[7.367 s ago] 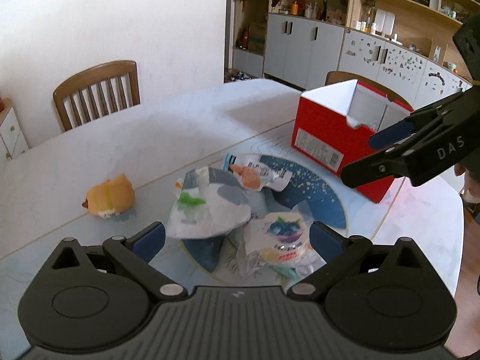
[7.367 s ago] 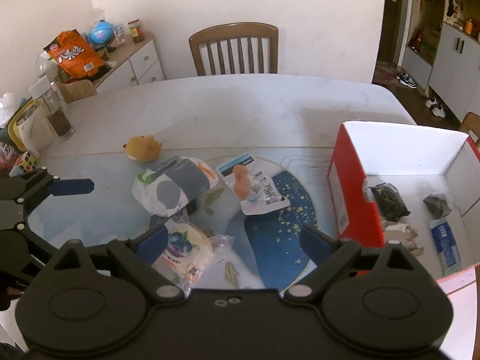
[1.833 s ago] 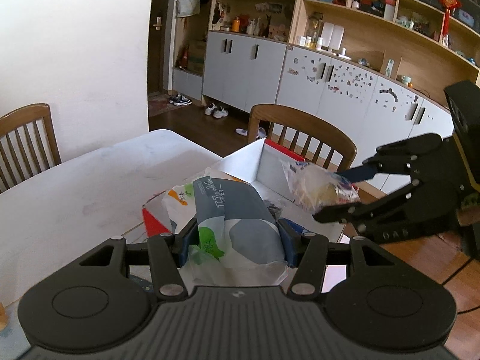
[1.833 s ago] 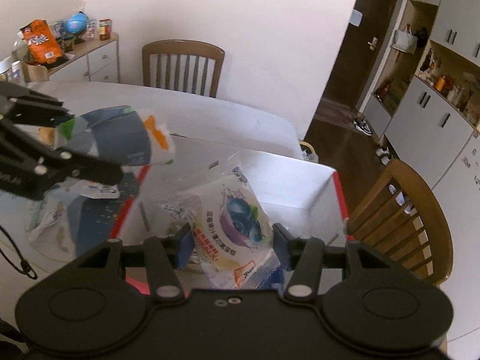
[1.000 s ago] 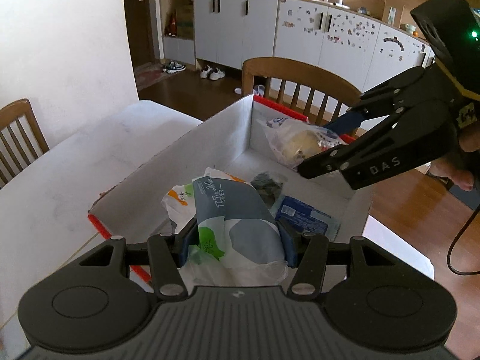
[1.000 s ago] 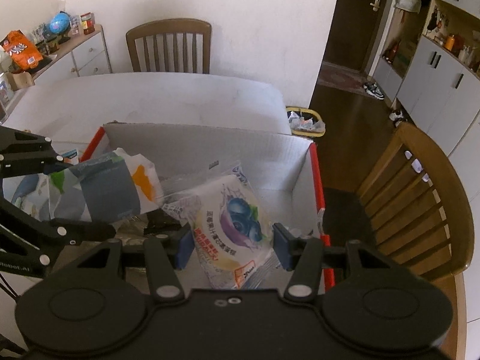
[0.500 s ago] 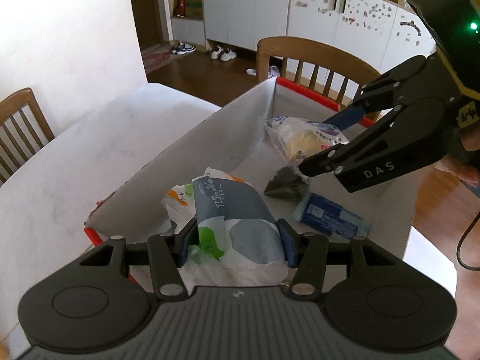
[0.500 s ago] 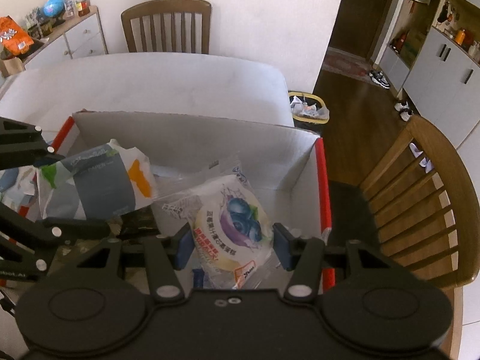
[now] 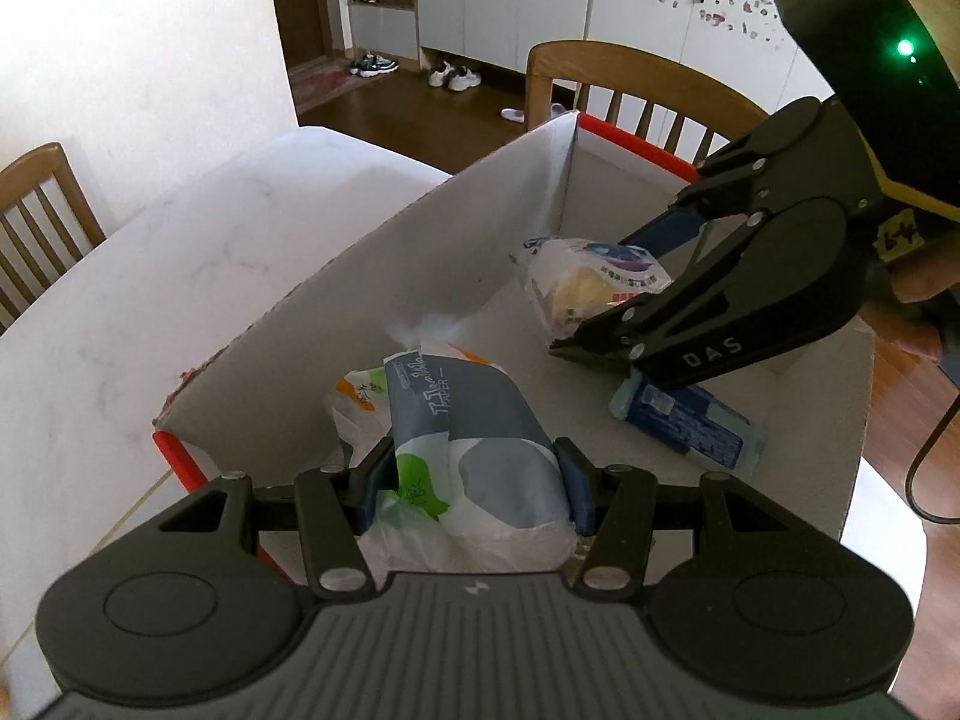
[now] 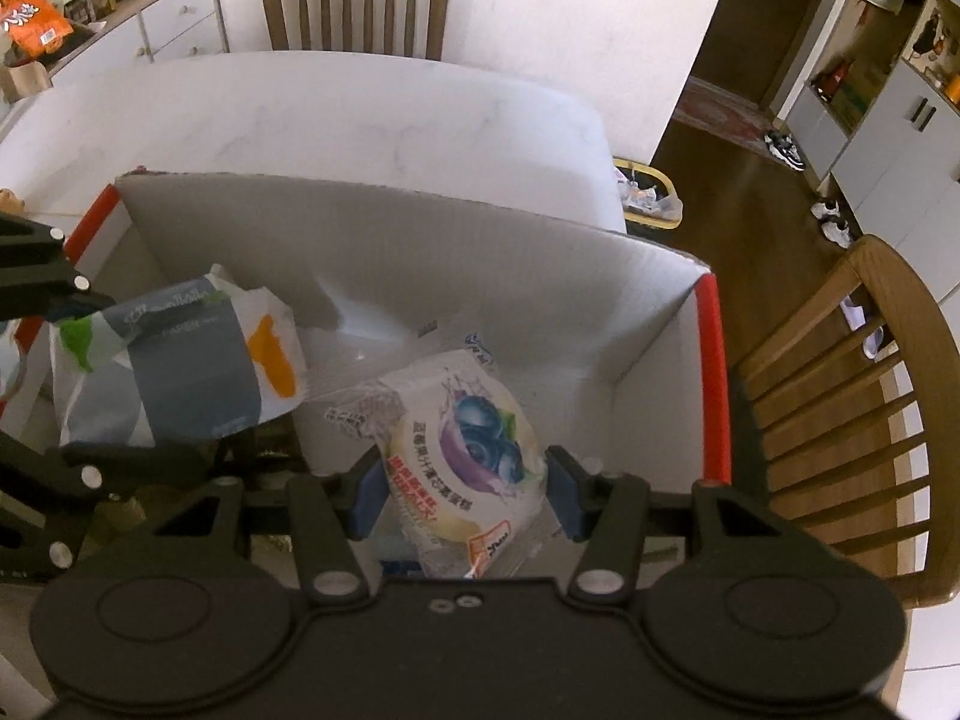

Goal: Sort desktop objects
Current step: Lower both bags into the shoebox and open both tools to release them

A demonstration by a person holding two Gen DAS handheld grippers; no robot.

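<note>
Now both packets hang lower inside the red-edged box (image 9: 384,276) than a second ago, so only the release seems left for these two. The left gripper (image 9: 474,480) is clamped on the grey tissue pack (image 9: 474,432), near the box's close wall. The right gripper (image 10: 459,495) pinches the blueberry snack bag (image 10: 468,444) over the far end. A blue packet (image 9: 690,420) already lies on the box floor beneath the right gripper, leaving little room. A wooden chair (image 10: 840,420) stands beside the worktop (image 10: 360,114).
</note>
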